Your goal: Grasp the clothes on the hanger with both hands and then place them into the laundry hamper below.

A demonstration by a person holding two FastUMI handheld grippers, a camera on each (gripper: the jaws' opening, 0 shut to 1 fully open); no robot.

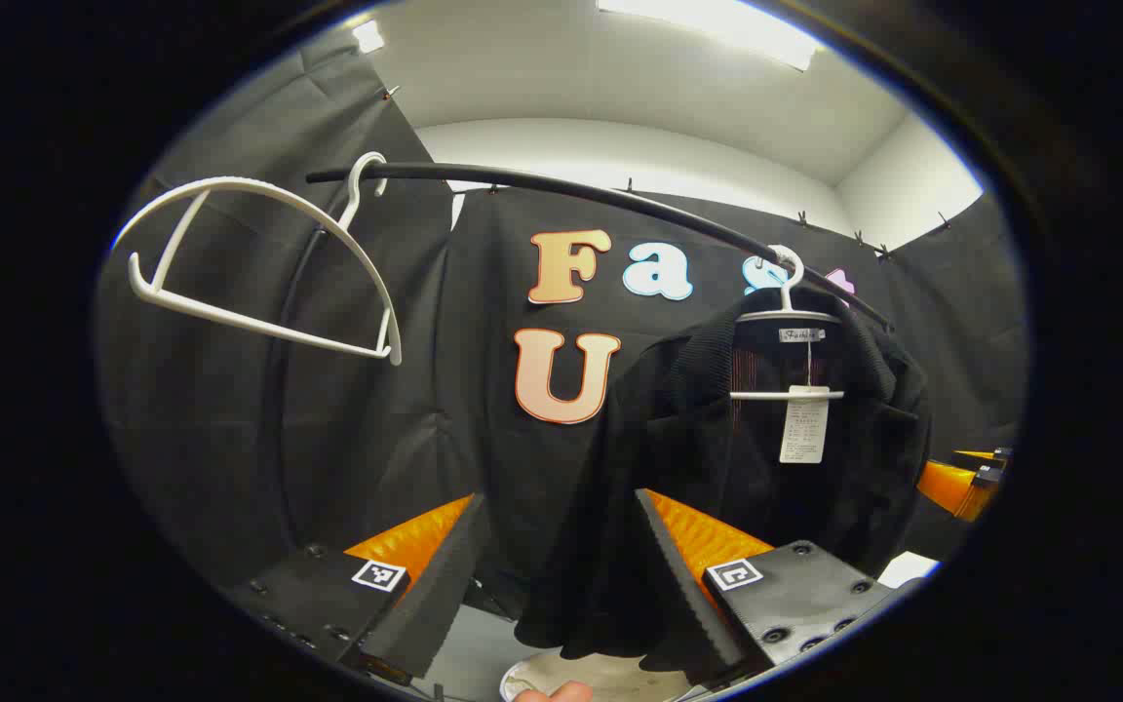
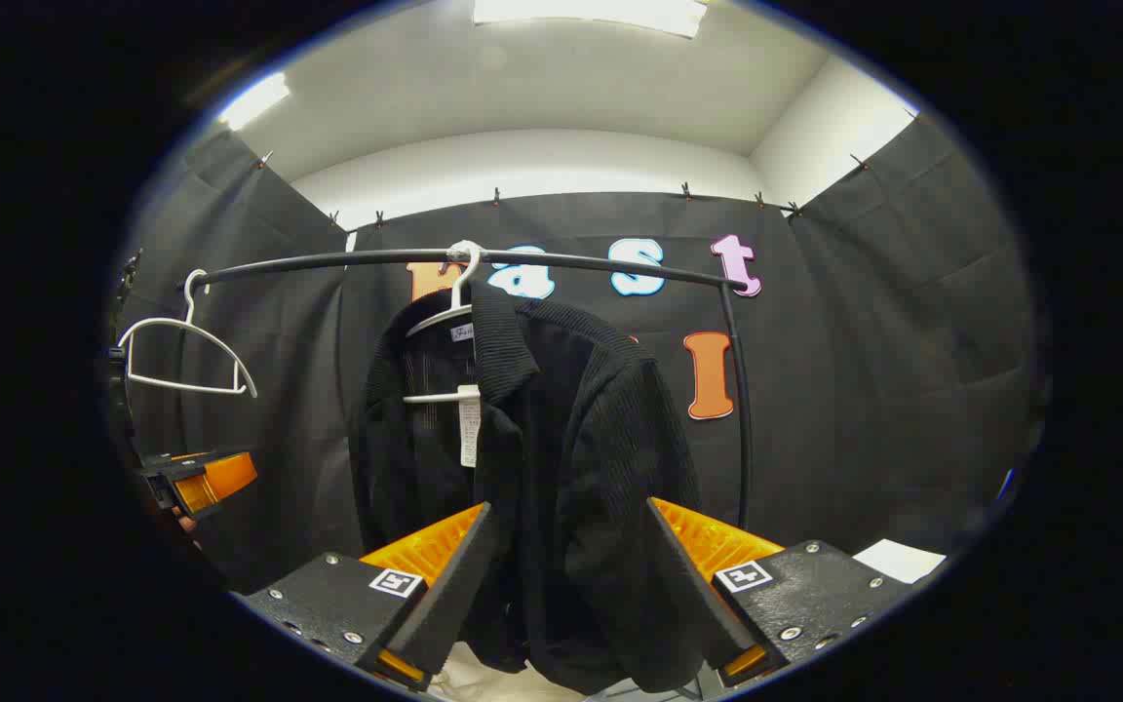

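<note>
While jacket (image 1: 776, 439) hangs, hamper rim (image 1: 561, 673) below left gripper (image 1: 561, 585).

The jacket (image 2: 561, 458) is made of matt black cloth, ribbed at the collar. A paper tag (image 1: 804, 424) is hung inside it. The hangers (image 1: 259, 258) are seen to be smooth white plastic. The rail (image 2: 600, 261) is shown as smooth, slightly glossy black.

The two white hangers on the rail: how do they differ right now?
The empty hanger carries nothing, while the loaded hanger holds the black jacket, with a paper tag hanging inside it. The empty hanger sits near one end of the rail; the loaded hanger hangs toward the middle. Both are white and hooked over the rail.
</note>
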